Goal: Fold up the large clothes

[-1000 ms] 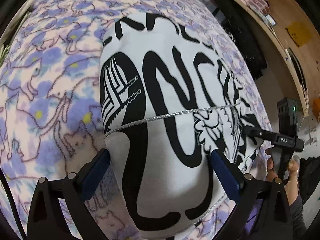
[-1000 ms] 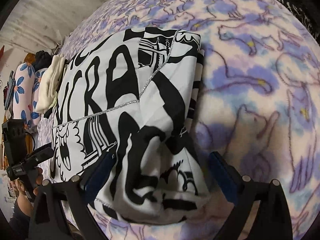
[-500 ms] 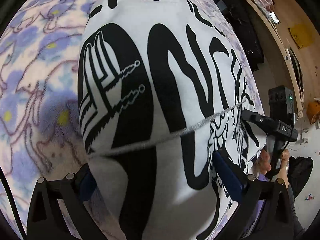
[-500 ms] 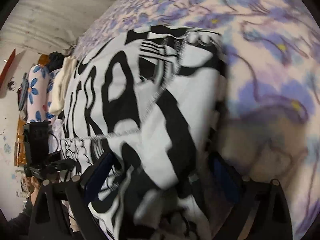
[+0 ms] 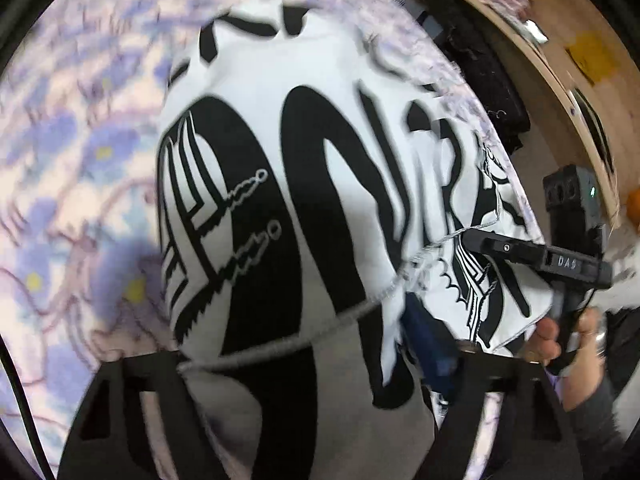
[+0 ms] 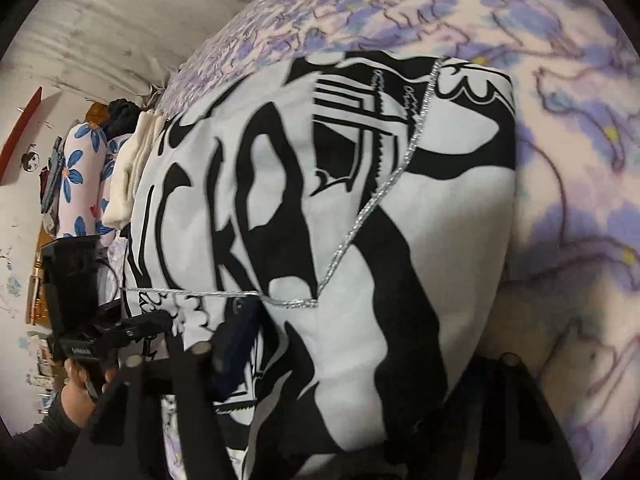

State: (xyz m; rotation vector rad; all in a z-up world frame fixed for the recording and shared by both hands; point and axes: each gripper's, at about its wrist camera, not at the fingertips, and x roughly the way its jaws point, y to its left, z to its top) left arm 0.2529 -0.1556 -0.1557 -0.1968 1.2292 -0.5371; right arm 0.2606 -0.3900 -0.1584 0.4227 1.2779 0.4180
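A white garment with bold black print point(image 5: 280, 184) point(image 6: 304, 208) lies folded on a purple flowered bedspread point(image 5: 72, 168) point(image 6: 560, 80). A silver cord point(image 6: 360, 216) runs across it. My left gripper point(image 5: 296, 360) straddles the near left edge of the garment. Its jaws are closing, and its blue pad point(image 5: 428, 340) pushes into puckered cloth while the other finger is hidden under fabric. My right gripper point(image 6: 360, 360) is at the near right edge, jaws closing on bunched cloth, one blue pad point(image 6: 240, 340) visible. Each view shows the other gripper point(image 5: 480, 242) point(image 6: 156, 322) from the side, held by a hand.
A wooden shelf unit point(image 5: 560, 64) and a black bag point(image 5: 484, 76) stand beyond the bed's right side. At the bed's far left lie a flower-print pillow point(image 6: 80, 168), cream folded cloth point(image 6: 132, 176) and dark clothes, against a pale wall point(image 6: 120, 20).
Both grippers have dropped forward onto the garment's near edge. Their jaws have narrowed from wide open, and cloth now bunches between the fingers and covers one finger of each.
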